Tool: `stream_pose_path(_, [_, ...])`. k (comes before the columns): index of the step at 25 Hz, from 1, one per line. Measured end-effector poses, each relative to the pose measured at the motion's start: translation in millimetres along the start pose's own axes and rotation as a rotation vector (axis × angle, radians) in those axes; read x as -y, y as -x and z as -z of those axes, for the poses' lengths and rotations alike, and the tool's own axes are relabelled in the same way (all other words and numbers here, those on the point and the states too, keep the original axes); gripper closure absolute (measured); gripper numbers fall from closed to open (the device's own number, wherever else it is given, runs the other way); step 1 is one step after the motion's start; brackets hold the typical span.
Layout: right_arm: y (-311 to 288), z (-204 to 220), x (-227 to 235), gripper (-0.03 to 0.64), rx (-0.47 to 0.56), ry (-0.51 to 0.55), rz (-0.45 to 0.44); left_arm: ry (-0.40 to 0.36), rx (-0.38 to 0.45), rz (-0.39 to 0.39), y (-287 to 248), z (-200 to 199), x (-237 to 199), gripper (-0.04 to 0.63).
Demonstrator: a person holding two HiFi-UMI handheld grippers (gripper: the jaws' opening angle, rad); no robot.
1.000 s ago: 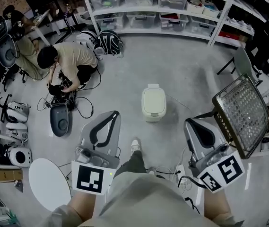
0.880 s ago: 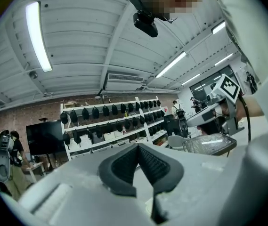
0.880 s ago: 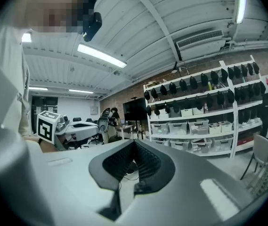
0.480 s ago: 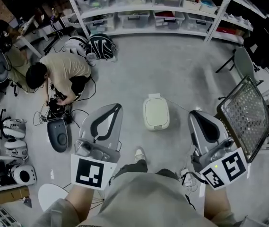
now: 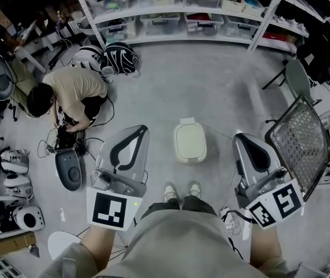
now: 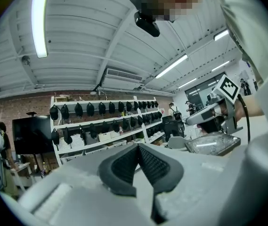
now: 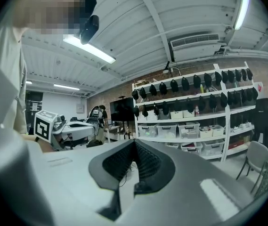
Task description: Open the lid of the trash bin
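Observation:
A cream trash bin (image 5: 189,142) stands on the grey floor with its lid down, just ahead of my shoes (image 5: 180,191). My left gripper (image 5: 142,131) is held up to the bin's left, apart from it. My right gripper (image 5: 245,139) is held up to the bin's right, also apart. Both are shut with nothing between the pads. In the left gripper view the left gripper (image 6: 137,147) points at shelves and ceiling. In the right gripper view the right gripper (image 7: 134,143) does the same. The bin is outside both gripper views.
A person (image 5: 66,94) crouches at the left among cables and helmets. Shelves with plastic boxes (image 5: 170,7) line the back. A wire mesh basket (image 5: 299,142) and a grey chair (image 5: 299,77) stand at the right. A white round stool (image 5: 65,245) is at lower left.
I have stepped forward, so the bin lies closer to my feet, which now stand side by side. Both grippers stayed shut and held up on either side.

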State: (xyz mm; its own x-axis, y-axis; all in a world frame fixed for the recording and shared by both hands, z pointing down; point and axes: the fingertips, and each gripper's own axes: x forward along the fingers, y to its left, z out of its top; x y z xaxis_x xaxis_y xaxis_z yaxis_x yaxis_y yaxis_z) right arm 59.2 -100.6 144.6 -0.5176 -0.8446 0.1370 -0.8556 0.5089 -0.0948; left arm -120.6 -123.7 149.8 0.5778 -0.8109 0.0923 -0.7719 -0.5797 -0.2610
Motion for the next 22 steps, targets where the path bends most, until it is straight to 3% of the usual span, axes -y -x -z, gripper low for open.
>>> stream_pose_path(11, [-19.7,61.0,32.3,0.614,-0.109,-0.052,-0.056,0.088,-0.127,-0.038,-26.8,49.3,24.1,0.594])
stream_pose_path(15, [-33.4,112.6,42.1,0.614,-0.198,-0.084,-0.072,0.185,-0.200,-0.073,-34.9,97.1,29.2,0.594])
stream_pose_path(22, [-60.5,227.5,60.5,0.614,-0.333,-0.136,-0.088,0.251,-0.331,-0.061,-51.9,203.2,50.8,0.594])
